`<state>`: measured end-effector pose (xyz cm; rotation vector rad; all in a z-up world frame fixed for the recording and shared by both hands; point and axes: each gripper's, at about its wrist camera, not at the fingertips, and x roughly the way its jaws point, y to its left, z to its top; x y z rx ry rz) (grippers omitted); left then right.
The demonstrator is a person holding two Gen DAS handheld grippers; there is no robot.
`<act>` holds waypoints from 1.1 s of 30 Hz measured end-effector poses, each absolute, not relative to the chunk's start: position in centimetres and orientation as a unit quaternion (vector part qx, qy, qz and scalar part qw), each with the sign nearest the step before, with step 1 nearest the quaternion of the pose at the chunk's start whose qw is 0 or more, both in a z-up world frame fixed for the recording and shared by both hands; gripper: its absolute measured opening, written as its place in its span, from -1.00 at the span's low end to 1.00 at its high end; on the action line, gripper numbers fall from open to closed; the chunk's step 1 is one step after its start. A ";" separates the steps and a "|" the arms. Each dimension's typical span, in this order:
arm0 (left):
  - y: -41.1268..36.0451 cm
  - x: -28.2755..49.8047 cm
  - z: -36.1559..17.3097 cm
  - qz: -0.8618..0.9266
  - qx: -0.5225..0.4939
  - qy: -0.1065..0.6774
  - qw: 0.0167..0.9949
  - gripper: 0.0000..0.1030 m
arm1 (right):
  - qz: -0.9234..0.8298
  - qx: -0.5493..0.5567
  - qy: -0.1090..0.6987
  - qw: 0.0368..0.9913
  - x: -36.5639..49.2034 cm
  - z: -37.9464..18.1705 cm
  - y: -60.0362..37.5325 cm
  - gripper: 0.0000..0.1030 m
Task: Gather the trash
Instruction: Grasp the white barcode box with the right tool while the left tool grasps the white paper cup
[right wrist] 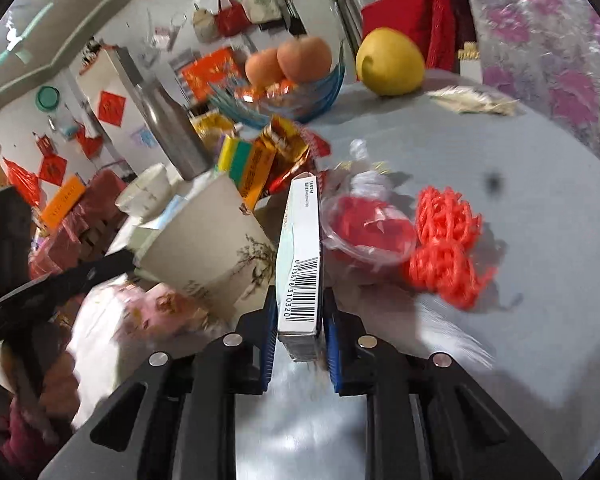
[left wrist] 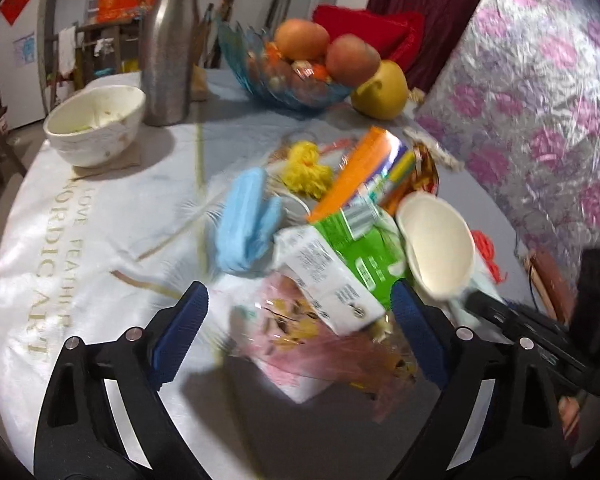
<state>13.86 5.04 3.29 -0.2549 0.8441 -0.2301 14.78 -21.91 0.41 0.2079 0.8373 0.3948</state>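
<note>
The right gripper [right wrist: 299, 320] has its blue pads pressed on a narrow white carton [right wrist: 300, 256], whose long axis runs straight away from the jaws toward the far clutter. The left gripper [left wrist: 300, 320] gapes wide, gripping nothing, with a pink wrapper [left wrist: 296, 340] lying between and beneath its fingers (the nearer trash for that hand). A paper cup [right wrist: 208, 248] crowds the carton's left; a red plastic tub [right wrist: 370, 236] touches its right. Open tabletop [right wrist: 500, 160] lies rightward.
</note>
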 end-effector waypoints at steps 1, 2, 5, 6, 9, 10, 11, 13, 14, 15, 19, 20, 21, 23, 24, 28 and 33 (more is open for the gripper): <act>5.3 13.6 3.5 -0.112 -0.129 0.400 0.900 0.72 | 0.200 0.110 0.399 0.888 13.8 0.9 -22.8 -0.58; 5.5 13.5 3.8 -0.115 -0.135 0.396 0.901 0.72 | 0.207 0.117 0.397 0.887 13.2 1.2 -23.4 -0.57; 4.1 13.8 4.1 -0.139 -0.130 0.401 0.896 0.72 | 0.215 0.125 0.387 0.888 11.1 2.2 -24.7 -0.57; 3.5 13.8 4.1 -0.140 -0.124 0.403 0.896 0.73 | 0.216 0.126 0.382 0.890 10.5 2.4 -24.9 -0.57; 2.0 14.6 4.1 -0.144 -0.104 0.414 0.893 0.75 | 0.214 0.129 0.369 0.895 9.1 3.1 -25.8 -0.57; 1.7 15.1 3.9 -0.146 -0.101 0.419 0.890 0.74 | 0.212 0.134 0.366 0.896 8.8 3.3 -26.2 -0.57; 1.7 15.8 3.5 -0.144 -0.106 0.427 0.886 0.70 | 0.210 0.135 0.366 0.897 8.6 3.3 -26.5 -0.57; 2.0 16.3 2.8 -0.153 -0.128 0.440 0.875 0.46 | 0.203 0.139 0.365 0.898 8.0 3.4 -27.4 -0.57; 2.2 16.4 2.4 -0.161 -0.140 0.448 0.869 0.21 | 0.198 0.138 0.365 0.899 7.7 3.2 -27.9 -0.57; 2.2 16.3 2.3 -0.170 -0.148 0.452 0.863 0.02 | 0.196 0.139 0.364 0.900 7.4 3.2 -28.2 -0.57; 0.6 15.3 3.1 -0.208 -0.147 0.442 0.860 -0.09 | 0.183 0.144 0.357 0.905 6.1 3.4 -29.5 -0.57; -0.2 15.0 3.5 -0.212 -0.137 0.438 0.863 -0.09 | 0.181 0.147 0.354 0.906 5.7 3.5 -29.8 -0.57; -0.7 14.8 3.7 -0.216 -0.131 0.437 0.864 -0.09 | 0.179 0.149 0.351 0.907 5.5 3.6 -30.2 -0.57; -1.8 14.3 4.4 -0.211 -0.115 0.430 0.870 -0.01 | 0.174 0.149 0.344 0.911 4.7 3.9 -30.8 -0.57; -2.3 13.7 5.3 -0.195 -0.096 0.414 0.884 0.09 | 0.173 0.150 0.342 0.912 4.4 4.0 -31.0 -0.57; -3.8 11.6 8.3 -0.167 -0.051 0.353 0.919 0.53 | 0.167 0.153 0.337 0.914 3.5 4.0 -31.8 -0.57; -8.6 10.0 9.2 -0.228 -0.007 0.344 0.911 0.85 | 0.157 0.166 0.332 0.915 3.2 4.1 -33.3 -0.57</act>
